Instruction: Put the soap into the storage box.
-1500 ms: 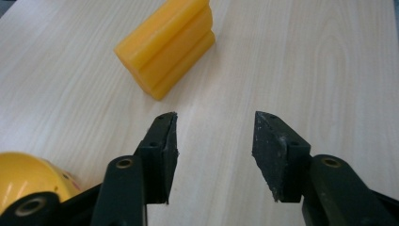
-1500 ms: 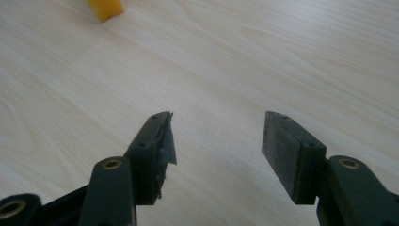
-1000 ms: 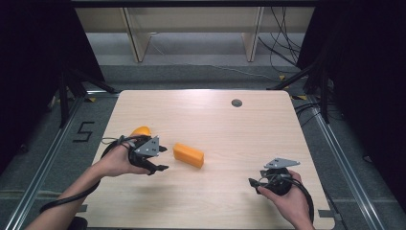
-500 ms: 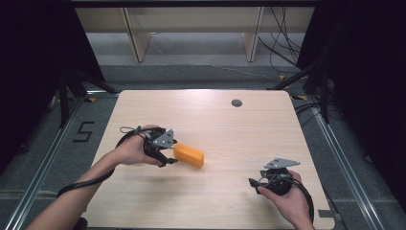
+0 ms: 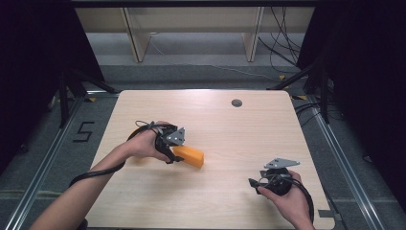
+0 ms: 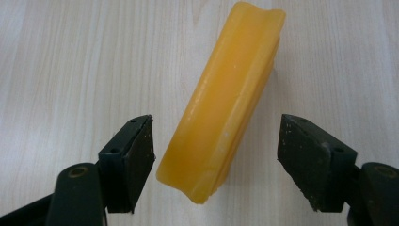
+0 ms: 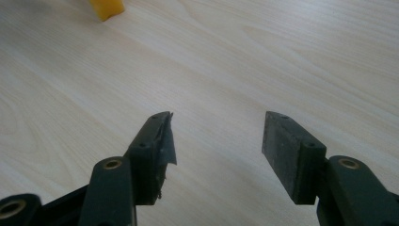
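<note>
Left gripper view: your left gripper (image 6: 216, 155) straddles the yellow block (image 6: 226, 103), jaws apart; block sits skewed, so closing may twist it free.

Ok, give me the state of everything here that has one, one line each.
Left claw: open, jaws either side of the block's near end, not closed on it.
Orange block: lying on the table, ungripped.
Right claw: open, empty, over bare wood.
Table: holds the block.
</note>
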{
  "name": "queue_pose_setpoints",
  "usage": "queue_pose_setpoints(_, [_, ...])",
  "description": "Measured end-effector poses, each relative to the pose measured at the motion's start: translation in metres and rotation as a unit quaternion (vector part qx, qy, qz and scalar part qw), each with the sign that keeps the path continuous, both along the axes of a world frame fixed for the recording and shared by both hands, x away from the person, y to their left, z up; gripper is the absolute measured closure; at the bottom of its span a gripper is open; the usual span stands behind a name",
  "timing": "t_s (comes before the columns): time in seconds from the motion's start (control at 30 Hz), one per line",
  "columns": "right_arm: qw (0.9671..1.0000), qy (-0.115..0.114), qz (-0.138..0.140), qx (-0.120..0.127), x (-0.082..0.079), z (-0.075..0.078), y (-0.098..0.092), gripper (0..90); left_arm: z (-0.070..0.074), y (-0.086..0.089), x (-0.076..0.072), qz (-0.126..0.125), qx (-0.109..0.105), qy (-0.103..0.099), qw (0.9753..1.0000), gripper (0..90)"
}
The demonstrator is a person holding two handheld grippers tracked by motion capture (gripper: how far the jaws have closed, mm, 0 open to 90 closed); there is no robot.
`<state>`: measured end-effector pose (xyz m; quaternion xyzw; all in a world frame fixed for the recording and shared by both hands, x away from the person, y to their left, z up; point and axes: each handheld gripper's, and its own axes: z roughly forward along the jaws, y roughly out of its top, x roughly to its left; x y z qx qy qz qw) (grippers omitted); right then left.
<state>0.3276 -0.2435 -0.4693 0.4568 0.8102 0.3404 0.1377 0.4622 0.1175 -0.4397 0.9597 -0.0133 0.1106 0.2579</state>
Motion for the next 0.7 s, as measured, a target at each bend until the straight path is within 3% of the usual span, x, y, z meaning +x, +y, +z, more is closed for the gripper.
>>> queue_pose_setpoints(0.23, [1.0,0.002,0.002,0.0,0.0,0.0,0.0,43.6,-0.005,-0.009,0.004,-0.007,0.016,0.011,0.9998,27.0])
queue_pose_setpoints(0.3, [0.9998,0.017,0.0,-0.009,-0.001,0.001,-0.001,43.5,-0.008,-0.012,0.007,-0.009,0.021,0.013,0.9996,27.0])
queue_pose_setpoints(0.47, [0.9995,0.027,-0.004,-0.016,-0.002,0.002,0.0,43.4,-0.011,-0.014,0.008,-0.012,0.029,0.018,0.9994,28.6])
queue_pose_setpoints(0.5, [1.0,-0.003,-0.004,0.006,0.0,-0.004,0.001,43.5,-0.013,-0.015,0.009,-0.015,0.035,0.02,0.9991,29.7])
queue_pose_setpoints(0.6, [0.9999,0.008,-0.008,0.009,-0.001,-0.002,0.001,43.4,-0.015,-0.016,0.009,-0.017,0.045,0.021,0.9986,31.4])
queue_pose_setpoints(0.7, [0.9995,0.025,0.011,0.014,0.0,-0.001,-0.001,43.4,-0.016,-0.017,0.009,-0.017,0.047,0.021,0.9986,33.4])
